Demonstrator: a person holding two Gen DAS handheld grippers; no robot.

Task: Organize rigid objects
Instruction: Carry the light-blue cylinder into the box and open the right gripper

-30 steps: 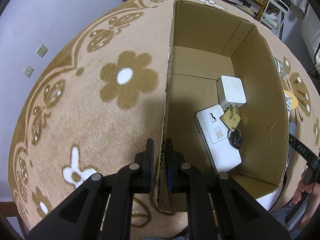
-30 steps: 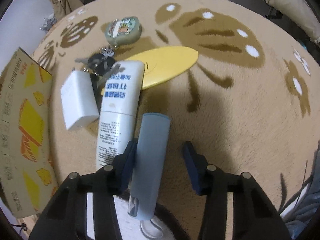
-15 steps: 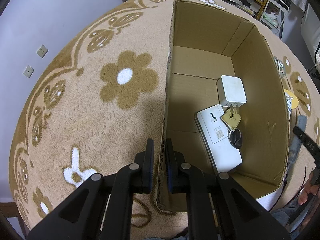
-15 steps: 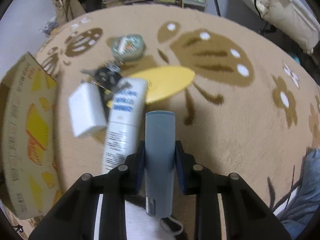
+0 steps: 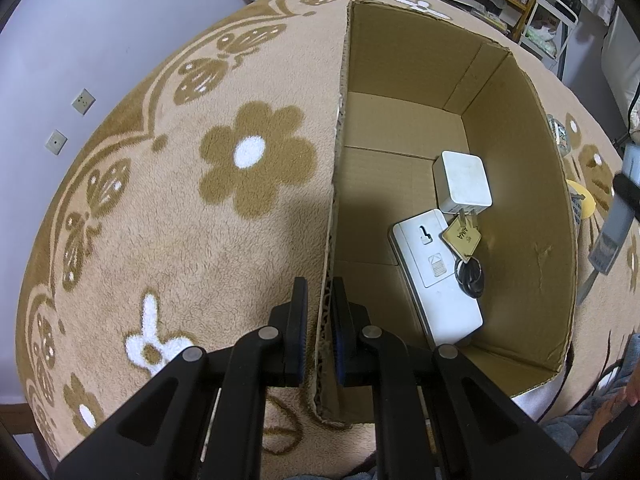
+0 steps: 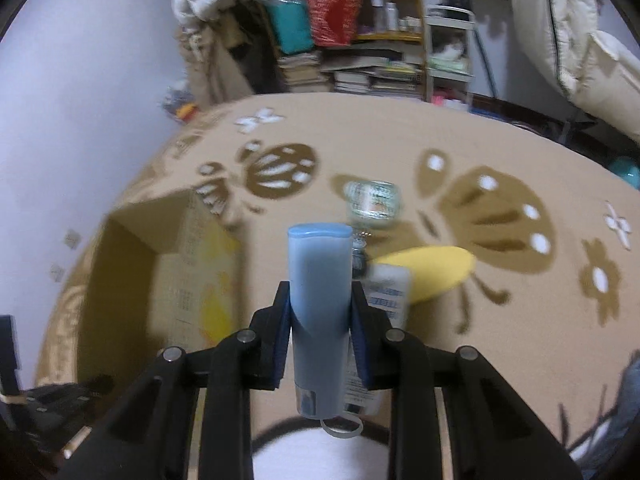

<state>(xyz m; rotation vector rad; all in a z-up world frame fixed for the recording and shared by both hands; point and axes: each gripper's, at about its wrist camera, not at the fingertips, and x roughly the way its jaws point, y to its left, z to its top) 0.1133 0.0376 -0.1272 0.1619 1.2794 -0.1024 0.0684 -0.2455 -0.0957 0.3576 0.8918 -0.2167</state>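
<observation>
Patterned beige rug (image 5: 168, 240) carrying a box and loose items

An open cardboard box (image 5: 532, 216) rests on it; beside the box lie a yellow disc (image 6: 432, 270), a white tube (image 6: 390, 292) and a round tin (image 6: 372, 200).

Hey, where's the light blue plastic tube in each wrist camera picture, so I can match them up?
Left wrist view: the light blue plastic tube shows at the far right edge, beyond the box wall, blurred.
Right wrist view: lower centre, clamped upright between the right gripper pads.
Shared landmark: the open brown cardboard box, which the left gripper pinches by its wall.

Blurred round tin (image 6: 372, 203) beyond tube (image 6: 320, 312)
</observation>
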